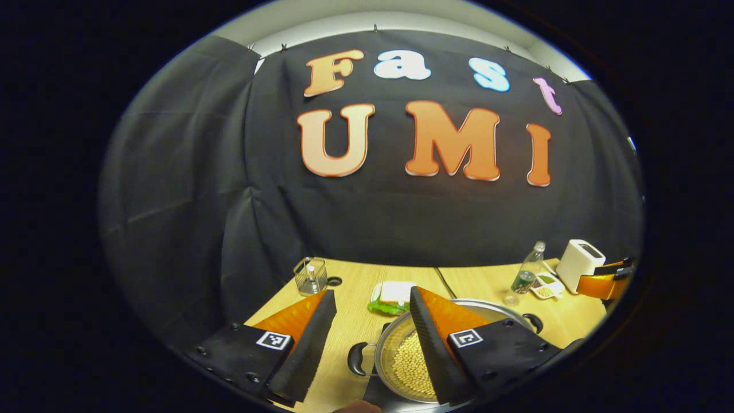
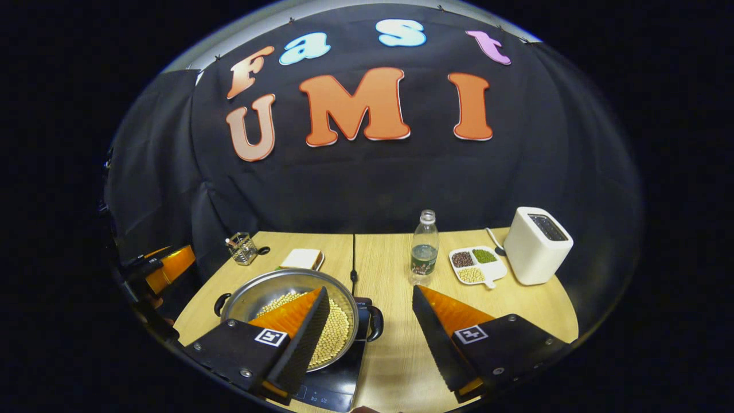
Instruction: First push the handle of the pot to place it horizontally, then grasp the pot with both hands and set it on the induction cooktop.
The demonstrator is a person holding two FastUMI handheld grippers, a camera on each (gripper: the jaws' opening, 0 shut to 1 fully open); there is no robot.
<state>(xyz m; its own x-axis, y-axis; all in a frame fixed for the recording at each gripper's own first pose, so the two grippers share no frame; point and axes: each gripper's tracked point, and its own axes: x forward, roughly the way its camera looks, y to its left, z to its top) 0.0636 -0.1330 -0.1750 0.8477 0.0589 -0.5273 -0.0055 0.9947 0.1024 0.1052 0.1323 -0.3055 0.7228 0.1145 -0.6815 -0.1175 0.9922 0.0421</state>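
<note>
The pot, holding a layer of pale beans, sits on the dark cooktop near the front of the wooden table, one loop handle pointing right and the other left. In the right gripper view the right gripper is spread wide, holding nothing; one finger hangs over the pot's bowl while the other is out over bare table, with the right handle between them. In the left gripper view the left gripper is just as wide and empty, straddling the pot's left handle: one finger over the beans, the other over the table. Farther back stand a bottle, a divided dish, a toaster, a glass holder and a sponge on a plate.
</note>
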